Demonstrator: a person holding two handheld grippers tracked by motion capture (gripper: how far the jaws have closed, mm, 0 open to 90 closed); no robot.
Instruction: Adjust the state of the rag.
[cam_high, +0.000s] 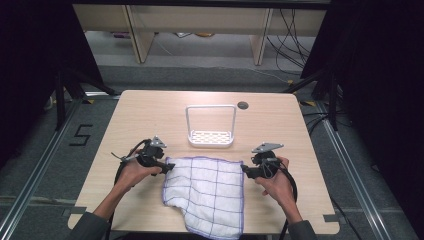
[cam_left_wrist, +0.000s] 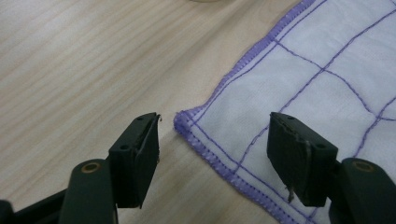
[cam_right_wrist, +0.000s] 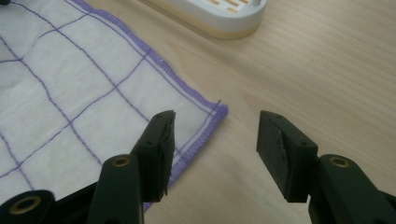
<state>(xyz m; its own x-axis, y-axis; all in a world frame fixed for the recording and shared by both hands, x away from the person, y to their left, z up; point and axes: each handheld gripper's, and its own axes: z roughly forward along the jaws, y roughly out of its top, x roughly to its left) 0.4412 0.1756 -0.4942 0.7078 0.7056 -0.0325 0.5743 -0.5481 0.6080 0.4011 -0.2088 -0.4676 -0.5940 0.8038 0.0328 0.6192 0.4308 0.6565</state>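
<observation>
A white cloth (cam_high: 207, 192) with a purple grid and purple hem lies spread on the front middle of the wooden table (cam_high: 150, 115), its near part hanging over the front edge. My left gripper (cam_high: 170, 167) stands open at the cloth's far left corner. In the left gripper view that corner of the cloth (cam_left_wrist: 317, 60) lies flat between the jaws of the left gripper (cam_left_wrist: 215, 123), untouched by the pads. My right gripper (cam_high: 245, 170) is open at the far right corner. In the right gripper view the cloth (cam_right_wrist: 60, 93) ends just inside the spread jaws of the right gripper (cam_right_wrist: 217, 116).
A white wire-frame rack (cam_high: 211, 127) with a slotted base stands just beyond the cloth at mid-table, its base edge (cam_right_wrist: 219, 14) close to the right gripper. A dark cable hole (cam_high: 243, 105) sits behind it. Bare wood surrounds the cloth on both sides.
</observation>
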